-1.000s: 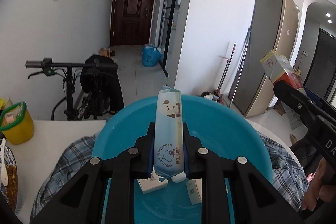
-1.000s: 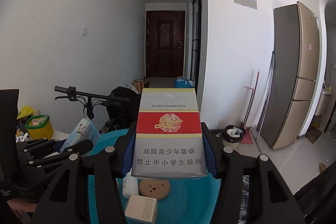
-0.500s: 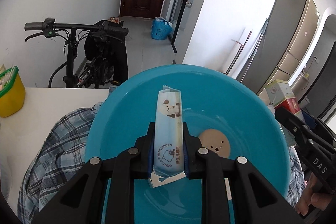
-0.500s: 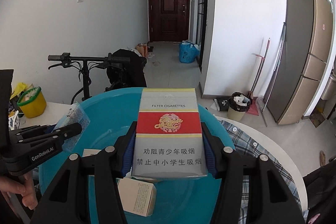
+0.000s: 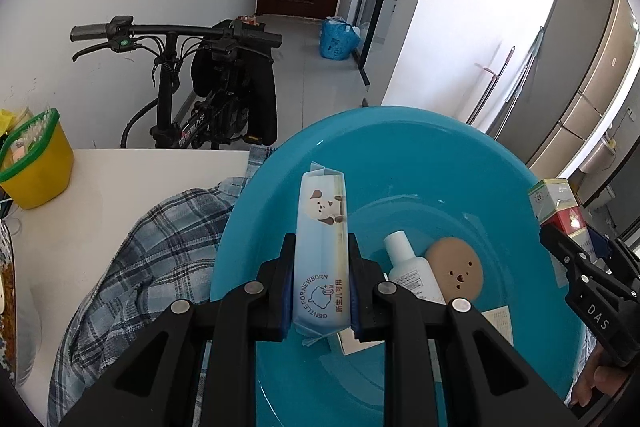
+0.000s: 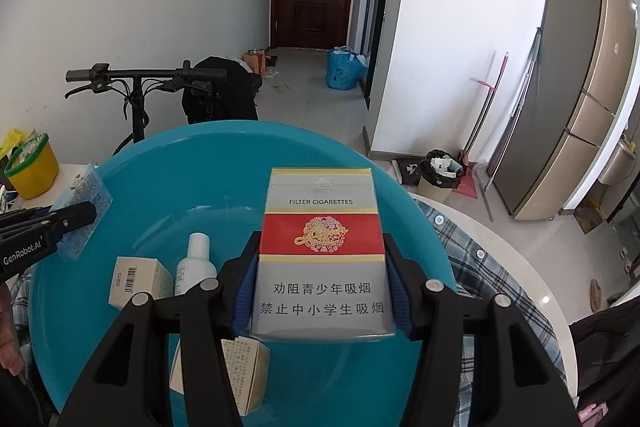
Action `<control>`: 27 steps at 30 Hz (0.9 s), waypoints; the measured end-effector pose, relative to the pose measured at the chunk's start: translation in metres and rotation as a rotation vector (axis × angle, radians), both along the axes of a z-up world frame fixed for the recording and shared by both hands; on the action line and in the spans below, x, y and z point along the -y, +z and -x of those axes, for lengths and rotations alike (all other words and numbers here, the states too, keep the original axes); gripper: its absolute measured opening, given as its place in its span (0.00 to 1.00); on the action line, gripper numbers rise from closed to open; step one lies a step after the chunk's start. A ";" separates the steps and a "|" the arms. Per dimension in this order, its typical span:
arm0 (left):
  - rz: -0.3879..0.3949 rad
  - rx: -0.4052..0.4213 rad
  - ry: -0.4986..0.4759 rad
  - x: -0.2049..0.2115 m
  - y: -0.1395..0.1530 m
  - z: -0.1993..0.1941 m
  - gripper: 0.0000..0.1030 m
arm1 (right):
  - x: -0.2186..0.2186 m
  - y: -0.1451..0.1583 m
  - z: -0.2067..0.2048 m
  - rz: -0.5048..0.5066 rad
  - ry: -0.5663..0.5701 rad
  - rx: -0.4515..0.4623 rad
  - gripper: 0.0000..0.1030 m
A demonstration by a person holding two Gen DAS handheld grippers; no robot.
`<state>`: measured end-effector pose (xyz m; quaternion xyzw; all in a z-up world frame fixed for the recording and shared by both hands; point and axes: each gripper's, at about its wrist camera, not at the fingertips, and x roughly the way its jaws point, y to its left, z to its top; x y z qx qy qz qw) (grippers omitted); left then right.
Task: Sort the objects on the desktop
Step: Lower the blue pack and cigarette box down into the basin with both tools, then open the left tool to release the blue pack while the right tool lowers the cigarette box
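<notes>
Blue basin (image 5: pixel 400 147) lies under both tilted-down grippers, left jaws clamping a wipes packet (image 5: pixel 321 251), right a cigarette pack (image 6: pixel 321 255).

We see a pale-blue wipes packet (image 5: pixel 321 259) and a red-and-silver cigarette pack (image 6: pixel 322 259), both upright above the blue basin (image 6: pixel 168 163).

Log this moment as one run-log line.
left gripper: shut on wipes pack | right gripper: shut on cigarette box | both over blue basin | in basin: white bottle, round puff, cartons
</notes>
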<state>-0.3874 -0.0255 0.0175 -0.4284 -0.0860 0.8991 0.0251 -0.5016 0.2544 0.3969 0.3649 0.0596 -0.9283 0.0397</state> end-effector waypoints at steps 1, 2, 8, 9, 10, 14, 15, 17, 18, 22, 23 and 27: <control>-0.003 0.012 0.007 0.001 -0.003 0.001 0.22 | -0.001 -0.001 0.000 -0.002 -0.001 0.004 0.52; -0.005 0.020 0.014 0.002 -0.005 0.003 0.22 | -0.001 -0.002 0.001 -0.003 -0.001 0.009 0.52; -0.014 0.063 0.022 0.002 -0.014 0.006 0.22 | -0.003 -0.012 0.006 -0.019 -0.002 0.080 0.52; -0.007 0.064 0.020 0.001 -0.014 0.006 0.22 | -0.004 -0.013 0.006 -0.019 0.001 0.090 0.52; 0.001 0.068 0.016 -0.001 -0.015 0.007 0.22 | -0.005 -0.014 0.007 -0.020 0.003 0.102 0.52; 0.015 0.080 0.003 -0.005 -0.017 0.008 0.22 | -0.009 -0.022 0.008 -0.031 0.010 0.146 0.52; 0.019 0.085 -0.004 -0.006 -0.018 0.008 0.22 | -0.010 -0.023 0.009 -0.035 0.010 0.155 0.52; 0.048 0.089 -0.012 -0.009 -0.019 0.009 0.22 | -0.011 -0.024 0.008 -0.037 0.012 0.164 0.52; 0.050 0.090 -0.015 -0.009 -0.019 0.009 0.22 | -0.011 -0.025 0.008 -0.037 0.017 0.167 0.52; 0.057 0.098 -0.020 -0.010 -0.019 0.009 0.22 | -0.014 -0.024 0.007 -0.036 0.024 0.176 0.52; 0.060 0.097 -0.019 -0.011 -0.019 0.009 0.22 | -0.015 -0.024 0.007 -0.036 0.023 0.176 0.52; 0.068 0.093 -0.019 -0.012 -0.019 0.009 0.22 | -0.015 -0.025 0.007 -0.040 0.026 0.179 0.52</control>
